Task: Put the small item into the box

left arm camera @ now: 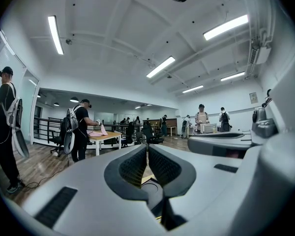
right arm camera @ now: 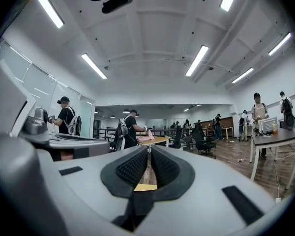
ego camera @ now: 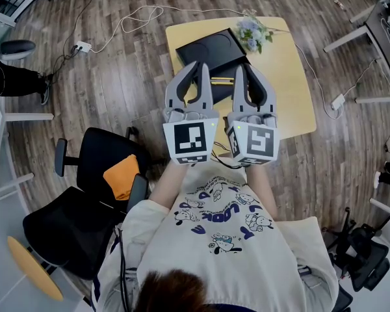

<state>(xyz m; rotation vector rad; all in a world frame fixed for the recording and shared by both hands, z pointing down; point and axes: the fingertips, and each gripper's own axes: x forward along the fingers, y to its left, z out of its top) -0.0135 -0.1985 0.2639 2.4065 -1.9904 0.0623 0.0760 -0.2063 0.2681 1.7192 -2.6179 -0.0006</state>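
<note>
A flat black box [ego camera: 211, 47] lies on the far part of a small yellow table [ego camera: 287, 77]. A thin yellowish item [ego camera: 221, 79] lies at the box's near edge, between my two grippers. Both grippers hover side by side over the table's near half and point away from me. The left gripper [ego camera: 201, 65] [left arm camera: 147, 149] is shut, its ribbed pads meeting at the tips with nothing between them. The right gripper [ego camera: 242, 67] [right arm camera: 149, 149] is shut and empty too. Both gripper views look level across the room, so the box barely shows in them.
A bunch of pale flowers [ego camera: 252, 32] lies at the table's far right. A white cable [ego camera: 136, 15] runs over the wooden floor. Black office chairs [ego camera: 97, 174], one with an orange cushion [ego camera: 120, 175], stand at my left. Several people [left arm camera: 81, 132] stand farther off in the room.
</note>
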